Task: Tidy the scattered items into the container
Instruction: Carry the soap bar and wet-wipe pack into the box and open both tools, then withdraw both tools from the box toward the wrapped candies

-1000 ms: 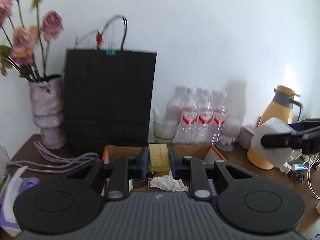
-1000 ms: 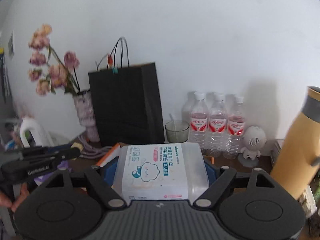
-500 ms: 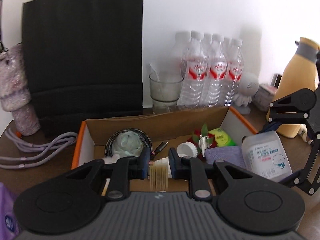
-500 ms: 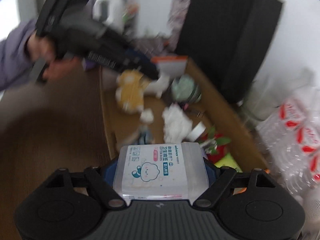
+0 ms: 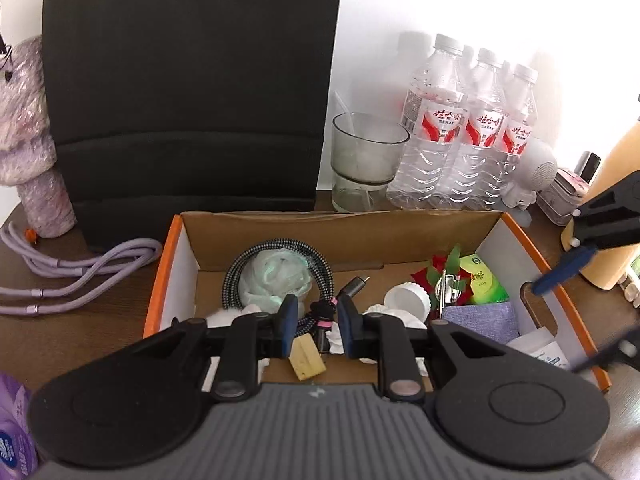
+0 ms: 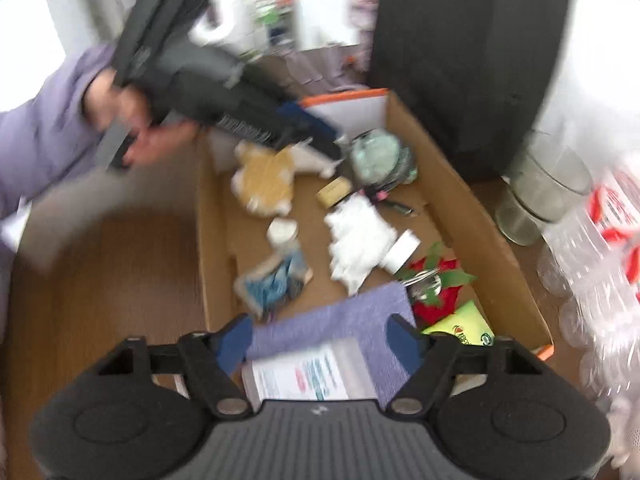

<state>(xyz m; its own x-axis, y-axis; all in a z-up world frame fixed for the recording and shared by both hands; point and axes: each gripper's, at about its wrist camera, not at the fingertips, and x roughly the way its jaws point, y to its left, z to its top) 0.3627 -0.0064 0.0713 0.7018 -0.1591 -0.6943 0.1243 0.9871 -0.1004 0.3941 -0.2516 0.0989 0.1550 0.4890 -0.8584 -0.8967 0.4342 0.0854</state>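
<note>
Over the cardboard box [image 5: 516, 236], both grippers hang with their jaws apart. Behind the box stand a black paper bag [image 5: 192, 92] and water bottles [image 5: 460, 136]. The right gripper [image 6: 320, 340] is closing, touching nothing; the white cotton-bud pack [image 6: 304, 372] lies below it on a purple cloth [image 6: 340, 320] inside the box. The left gripper [image 5: 316, 330] is opening, and the small yellow block [image 5: 307, 356] lies loose on the box floor beneath.
</note>
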